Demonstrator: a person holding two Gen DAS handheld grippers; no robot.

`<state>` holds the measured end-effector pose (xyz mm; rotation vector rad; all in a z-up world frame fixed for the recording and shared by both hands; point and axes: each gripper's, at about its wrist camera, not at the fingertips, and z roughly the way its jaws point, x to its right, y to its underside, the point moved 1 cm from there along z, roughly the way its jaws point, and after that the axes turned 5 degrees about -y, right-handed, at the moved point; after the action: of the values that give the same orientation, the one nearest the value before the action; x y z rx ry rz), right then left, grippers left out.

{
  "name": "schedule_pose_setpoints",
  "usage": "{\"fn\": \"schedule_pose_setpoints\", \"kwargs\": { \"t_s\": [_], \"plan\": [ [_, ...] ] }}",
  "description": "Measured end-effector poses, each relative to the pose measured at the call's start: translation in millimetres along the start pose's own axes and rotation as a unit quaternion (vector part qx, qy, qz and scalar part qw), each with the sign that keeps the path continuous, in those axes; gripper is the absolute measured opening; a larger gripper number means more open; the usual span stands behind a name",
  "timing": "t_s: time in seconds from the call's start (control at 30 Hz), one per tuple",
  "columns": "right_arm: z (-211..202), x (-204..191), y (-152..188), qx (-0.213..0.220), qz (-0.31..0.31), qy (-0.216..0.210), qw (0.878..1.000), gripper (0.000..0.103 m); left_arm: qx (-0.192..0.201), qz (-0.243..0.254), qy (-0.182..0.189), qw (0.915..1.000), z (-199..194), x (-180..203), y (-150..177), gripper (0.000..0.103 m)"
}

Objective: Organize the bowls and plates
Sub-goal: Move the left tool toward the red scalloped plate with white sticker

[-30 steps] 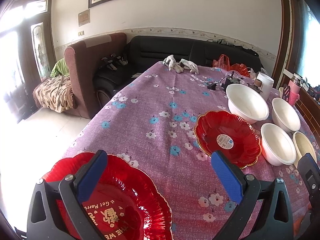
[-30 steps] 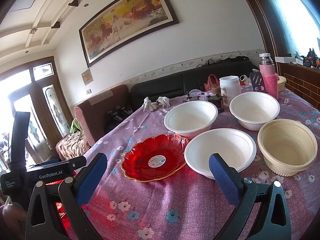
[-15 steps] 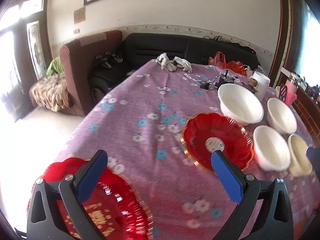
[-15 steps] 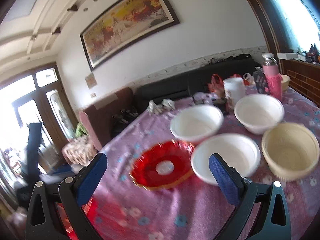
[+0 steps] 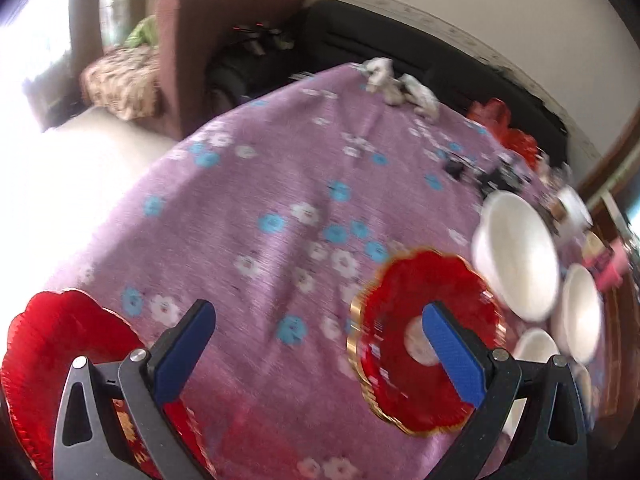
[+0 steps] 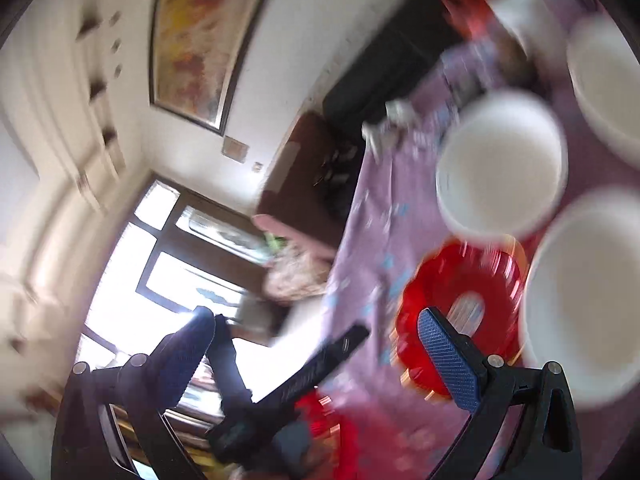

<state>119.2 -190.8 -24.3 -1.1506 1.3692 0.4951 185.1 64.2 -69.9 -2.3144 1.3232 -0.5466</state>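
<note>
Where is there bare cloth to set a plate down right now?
Free: the broad stretch of purple tablecloth between the near red plate, the small red plate and the white gloves at the far end. Crowded: the right side, where the white bowls sit close beside the small plate.

I am looking into a home living room. Behind the worktop with its purple flowered cloth (image 5: 280,208) stand a black sofa (image 5: 400,52) and a brown armchair (image 5: 216,40) on the far left. A framed painting (image 6: 200,36) hangs above them, near a glazed wooden door (image 6: 188,248).
</note>
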Motion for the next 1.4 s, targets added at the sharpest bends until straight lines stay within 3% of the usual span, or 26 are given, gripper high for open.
{"fn": "schedule_pose_setpoints", "kwargs": {
  "t_s": [0.13,0.4,0.6,0.7,0.77,0.93,1.03,1.23,1.4],
  "plan": [
    [0.1,25.1,28.9,0.002,0.027,0.032,0.999,0.103,0.001,-0.027,0.000,0.9996,6.4,-9.5,-6.1,0.103],
    [0.6,50.4,53.3,0.000,0.064,0.105,0.992,0.103,-0.003,-0.023,0.003,0.9997,24.8,-9.5,-1.5,0.103],
    [3.5,66.3,44.3,0.038,0.072,0.152,0.985,0.102,-0.018,-0.012,0.013,0.9997,31.4,-5.9,0.8,0.103],
    [11.8,80.0,42.7,0.042,0.092,0.171,0.980,0.082,-0.019,-0.022,0.015,0.9995,31.7,-12.2,-0.8,0.103],
    [17.3,89.4,45.8,0.032,0.102,0.179,0.978,0.059,-0.015,-0.032,0.015,0.9993,31.5,-16.4,-2.3,0.103],
    [19.1,99.2,44.7,0.042,0.107,0.192,0.975,0.038,-0.028,-0.024,0.021,0.9991,38.5,-12.3,-1.1,0.103],
    [16.5,106.1,44.8,0.052,0.114,0.199,0.972,0.022,-0.047,-0.013,0.049,0.9976,43.3,-6.0,1.7,0.103],
    [16.9,108.8,44.4,0.053,0.108,0.203,0.972,0.016,-0.053,-0.036,0.111,0.9917,33.7,-5.7,-1.2,0.103],
    [17.7,113.0,43.3,0.055,0.105,0.196,0.974,0.015,-0.058,-0.036,0.197,0.9780,12.4,-3.6,-6.5,0.103]
  ]
}}
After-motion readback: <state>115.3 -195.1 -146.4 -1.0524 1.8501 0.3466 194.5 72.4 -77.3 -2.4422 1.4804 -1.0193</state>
